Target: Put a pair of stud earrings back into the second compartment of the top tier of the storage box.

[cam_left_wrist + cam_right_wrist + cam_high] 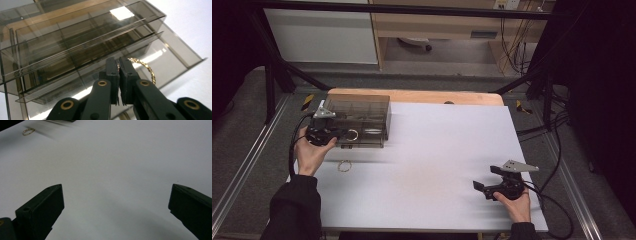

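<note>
A smoky clear plastic organizer box (358, 114) stands at the table's far left, its lower drawer (175, 53) pulled out. My left gripper (343, 134) hovers over that drawer, shut on a gold chain bracelet (147, 70), which hangs to the right of the closed tips (119, 63). A second gold bracelet (344, 165) lies flat on the white table in front of the box and appears far off in the right gripper view (28, 131). My right gripper (486, 179) rests near the front right of the table, open, with nothing between its jaws (116, 192).
The white tabletop (437, 150) stretches between the two grippers. A wooden strip (422, 96) runs along its far edge. Black frame bars and cables (552, 125) flank the table at right.
</note>
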